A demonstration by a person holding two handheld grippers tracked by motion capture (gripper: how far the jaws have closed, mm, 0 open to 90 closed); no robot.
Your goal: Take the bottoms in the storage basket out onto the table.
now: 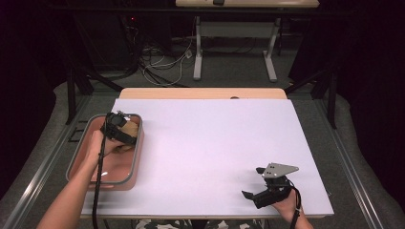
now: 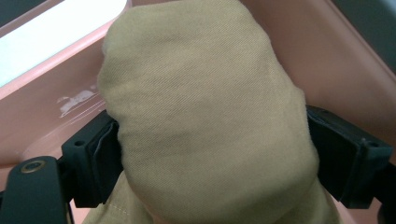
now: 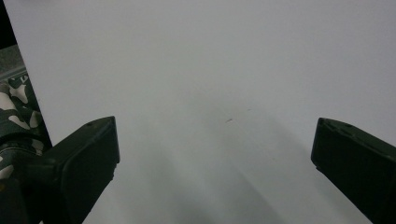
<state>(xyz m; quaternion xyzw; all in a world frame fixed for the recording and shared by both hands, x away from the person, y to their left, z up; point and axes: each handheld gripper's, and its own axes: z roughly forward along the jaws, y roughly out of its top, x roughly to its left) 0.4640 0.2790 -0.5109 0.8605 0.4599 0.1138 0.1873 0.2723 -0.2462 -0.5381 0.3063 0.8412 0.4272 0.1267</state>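
White tabletop (image 1: 210, 143) stretches ahead of me, and the pink tray (image 1: 76, 160) sits at its left edge. Inside that tray, toward its far end, lies the tan cloth bundle (image 2: 205, 116). My left gripper (image 1: 119, 129) has it between the jaws, pads touching the cloth on both sides, its bulk reaching away from me along the jaws. My right gripper (image 1: 264, 193) rests well apart from the tray, near the table's close right corner, jaws wide and empty. So the left hand is the one on the bundle.
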